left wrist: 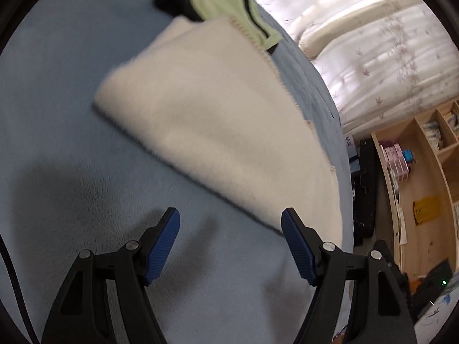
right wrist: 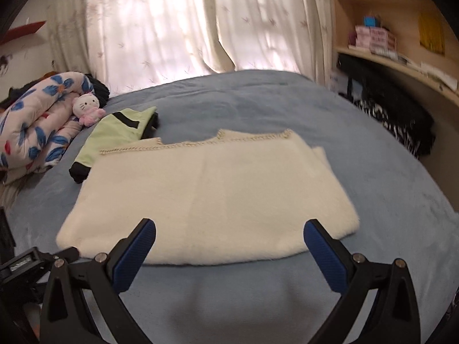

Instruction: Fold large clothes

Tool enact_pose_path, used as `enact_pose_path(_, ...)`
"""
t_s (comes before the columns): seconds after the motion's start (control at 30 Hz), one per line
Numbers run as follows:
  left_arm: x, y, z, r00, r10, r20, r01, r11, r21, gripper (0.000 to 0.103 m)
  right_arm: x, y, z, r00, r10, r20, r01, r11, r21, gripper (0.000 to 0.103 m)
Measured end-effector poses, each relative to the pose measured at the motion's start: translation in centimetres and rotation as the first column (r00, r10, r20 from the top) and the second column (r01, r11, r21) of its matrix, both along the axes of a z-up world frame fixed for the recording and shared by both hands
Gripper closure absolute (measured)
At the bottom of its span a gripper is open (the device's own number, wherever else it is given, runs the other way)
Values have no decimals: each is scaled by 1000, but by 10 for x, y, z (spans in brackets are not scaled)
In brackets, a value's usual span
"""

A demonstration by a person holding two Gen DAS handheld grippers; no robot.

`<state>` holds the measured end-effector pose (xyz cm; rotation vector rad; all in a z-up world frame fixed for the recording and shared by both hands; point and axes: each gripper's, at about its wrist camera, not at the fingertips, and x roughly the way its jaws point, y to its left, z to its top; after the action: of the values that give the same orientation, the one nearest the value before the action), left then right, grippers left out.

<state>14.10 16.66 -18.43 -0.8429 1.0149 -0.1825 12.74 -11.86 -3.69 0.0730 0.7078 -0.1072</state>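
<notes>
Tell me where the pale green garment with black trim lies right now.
In the right wrist view, the pale green garment with black trim lies on the blue bed cover, left of centre, between the white plush cat toy and the folded cream fleece garment.

Fluffy cream sweater (right wrist: 206, 197), folded flat on the blue bedspread (right wrist: 387, 189), trimmed neckline toward the curtain.

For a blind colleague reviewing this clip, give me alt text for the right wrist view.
A folded cream sweater lies flat on a blue bedspread, with the open, empty right gripper above its near edge. A green and black garment lies behind it, by a plush toy.
</notes>
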Motion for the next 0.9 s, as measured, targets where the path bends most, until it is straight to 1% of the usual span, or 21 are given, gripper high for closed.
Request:
enact_pose_path(0.07, 4, 1, -15, 1000, 26, -3, -26, 1000, -6, 35, 2, 9, -8, 999, 30, -16, -30, 999, 12, 0)
enact_pose_path(0.17, 15, 6, -26, 997, 67, 28, -66, 996, -53, 37, 6, 20, -21, 998, 58, -34, -57, 998, 25, 0)
enact_pose_path(0.27, 36, 6, -27, 996, 78, 45, -76, 996, -44, 37, 11, 23, -32, 996, 71, -54, -70, 997, 31, 0)
enact_pose_path(0.37, 61, 4, -31, 995, 87, 40, -85, 995, -43, 37, 19, 21, -41, 995, 73, -66, -70, 996, 48, 0)
enact_pose_path(0.47, 87, 5, -30, 994, 100, 49, -98, 994, -41, 37, 27, 17, -48, 996, 73, -59, -70, 996, 59, 0)
enact_pose_path(0.57, 110, 6, -31, 992, 119, 36, -118, 992, -46, 37, 35, 14, -56, 994, 76, -74, -72, 995, 64, 0)
enact_pose_path(0.6, 115, 6, -30, 992, 124, 35, -122, 992, -43, 39, 39, 13, -60, 993, 79, -83, -74, 995, 70, 1)
enact_pose_path(0.63, 122, 4, -28, 991, 130, 39, -129, 991, -28, 44, 43, 11, -63, 992, 83, -90, -76, 994, 77, 1)
enact_pose_path(0.67, 126, 2, -25, 990, 135, 43, -135, 991, -6, 58, 46, 11, -66, 992, 80, -93, -73, 994, 75, 5)
enact_pose_path(0.7, 129, 0, -22, 989, 143, 46, -144, 989, 28, 70, 51, 11, -67, 992, 79, -99, -73, 995, 67, 14)
enact_pose_path(0.73, 129, -3, -17, 988, 140, 63, -143, 988, 50, 77, 56, 11, -68, 991, 83, -105, -78, 995, 58, 20)
enact_pose_path(0.77, 127, -4, -12, 987, 138, 87, -144, 987, 69, 79, 63, 11, -68, 990, 90, -111, -85, 995, 48, 34)
enact_pose_path(0.8, 125, -9, -5, 985, 134, 111, -145, 984, 98, 81, 70, 12, -68, 989, 98, -114, -93, 995, 46, 52)
enact_pose_path(0.83, 123, -15, 2, 983, 127, 134, -145, 980, 136, 82, 78, 12, -68, 987, 110, -115, -105, 993, 47, 60)
enact_pose_path(0.9, 119, -23, 18, 978, 114, 174, -148, 969, 197, 82, 97, 16, -67, 985, 128, -119, -126, 992, 25, 82)
